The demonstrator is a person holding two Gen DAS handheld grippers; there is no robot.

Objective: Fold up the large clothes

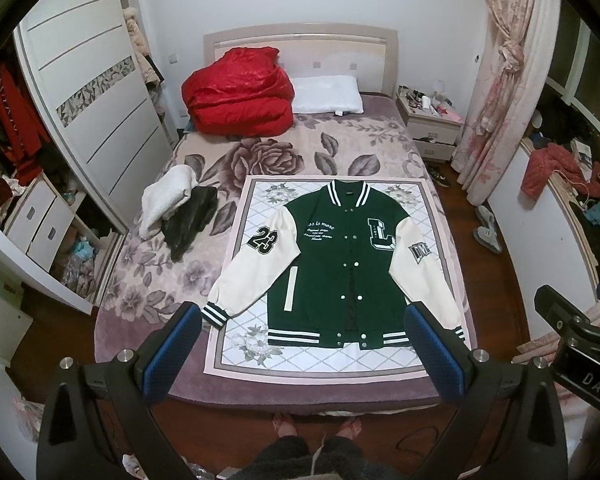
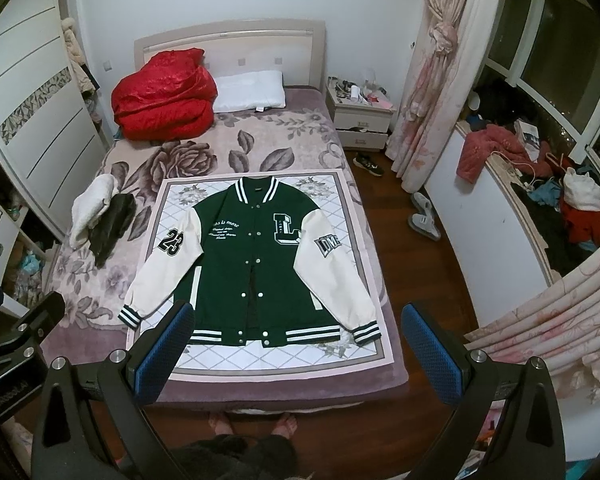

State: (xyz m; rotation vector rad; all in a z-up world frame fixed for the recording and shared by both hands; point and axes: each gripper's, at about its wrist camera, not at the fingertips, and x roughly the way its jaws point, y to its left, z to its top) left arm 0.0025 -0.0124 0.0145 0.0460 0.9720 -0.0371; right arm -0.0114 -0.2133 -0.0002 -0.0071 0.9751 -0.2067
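Clearly both tools are poised rather than working: the left hand-held gripper (image 1: 302,334) and the right hand-held gripper (image 2: 296,332) each hang above the near end of the bed (image 1: 312,148) with blue pads spread wide and nothing between them. Beyond them the green varsity jacket (image 1: 342,264) lies face up, flat and buttoned on a patterned cloth (image 1: 260,356), sleeves angled outward, likely laid out so the folds can start from the cuffs or hem. Left of it sits a small heap of white and dark clothes (image 1: 180,210); far off are a red quilt (image 1: 238,94) and a pillow (image 1: 327,94). In the left wrist view, the pad hides the jacket's right cuff, and the chest lettering is too small to read.
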